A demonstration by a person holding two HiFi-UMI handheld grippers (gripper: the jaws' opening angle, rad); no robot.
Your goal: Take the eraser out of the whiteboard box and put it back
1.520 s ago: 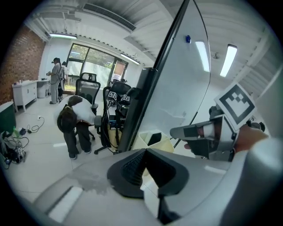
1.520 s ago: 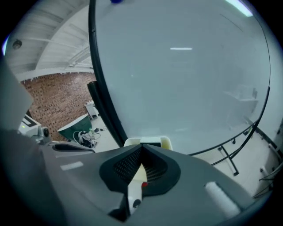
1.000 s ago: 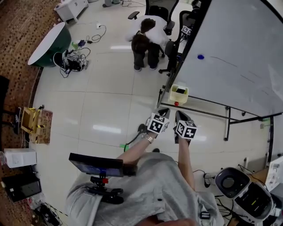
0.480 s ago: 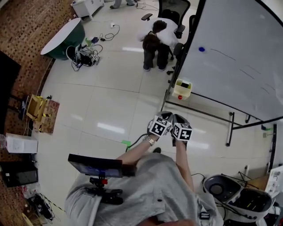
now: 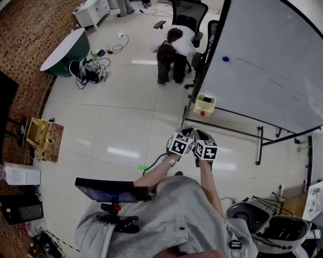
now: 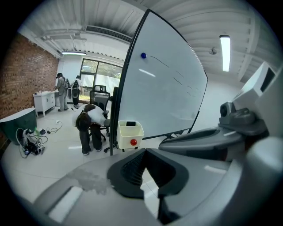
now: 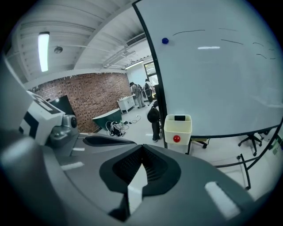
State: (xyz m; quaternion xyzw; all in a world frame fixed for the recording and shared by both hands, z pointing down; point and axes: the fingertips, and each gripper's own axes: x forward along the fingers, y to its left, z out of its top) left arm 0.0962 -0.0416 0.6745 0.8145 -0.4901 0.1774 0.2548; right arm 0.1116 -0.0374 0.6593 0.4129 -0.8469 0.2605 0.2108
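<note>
A pale yellow whiteboard box (image 5: 204,107) with a red dot hangs at the whiteboard's lower left corner. The black eraser (image 5: 206,99) lies in its top. Both grippers are held side by side in front of the person, well short of the box. The left gripper (image 5: 186,130) and the right gripper (image 5: 201,134) are both shut with nothing in them. In the left gripper view the box (image 6: 130,134) and eraser (image 6: 130,123) show beyond the shut left gripper (image 6: 145,150). The right gripper view has the box (image 7: 177,129) and eraser (image 7: 179,118) up and right of the right gripper (image 7: 142,146).
The big whiteboard (image 5: 262,60) stands on a black frame to the right, with a blue magnet (image 5: 225,59) on it. A person (image 5: 169,48) bends over by an office chair (image 5: 189,12) just behind the box. Cables (image 5: 91,73) and a round green table (image 5: 63,50) lie far left.
Both grippers have been carried a little toward the whiteboard and now sit closer together. Their jaws stayed shut and empty. The eraser has not moved in the box.
</note>
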